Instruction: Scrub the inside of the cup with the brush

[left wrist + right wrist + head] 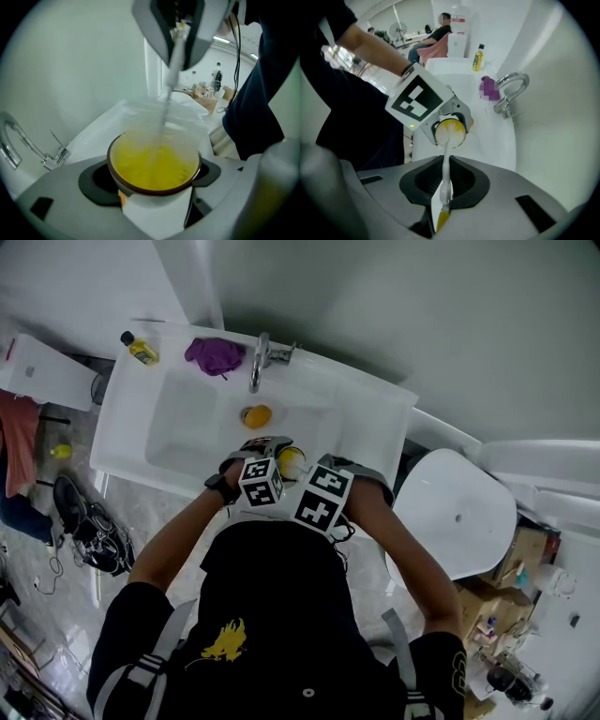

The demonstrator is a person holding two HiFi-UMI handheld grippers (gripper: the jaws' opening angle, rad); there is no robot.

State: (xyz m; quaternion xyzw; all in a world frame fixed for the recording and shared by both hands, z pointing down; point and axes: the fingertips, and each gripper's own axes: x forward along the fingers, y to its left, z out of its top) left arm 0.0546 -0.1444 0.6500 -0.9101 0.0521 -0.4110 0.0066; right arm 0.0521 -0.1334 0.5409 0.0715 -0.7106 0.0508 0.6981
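Over the sink, my left gripper [153, 177] is shut on a white cup [157, 206] with a yellow inside and a brown rim, held upright between its jaws. My right gripper [444, 183] is shut on the thin pale handle of the brush [446, 161]. The brush's white head [449, 132] sits inside the cup's mouth [458, 127]. In the left gripper view the brush handle [172, 63] comes down from the right gripper above, and its bristles blur inside the cup. In the head view both marker cubes hide most of the cup [292, 461].
The white sink [187, 423] has a chrome tap [260, 360] at its back and a yellow object [256, 415] in its basin. A purple cloth [214, 354] and a yellow bottle [142, 350] lie on the back ledge. A white toilet [457, 512] stands to the right.
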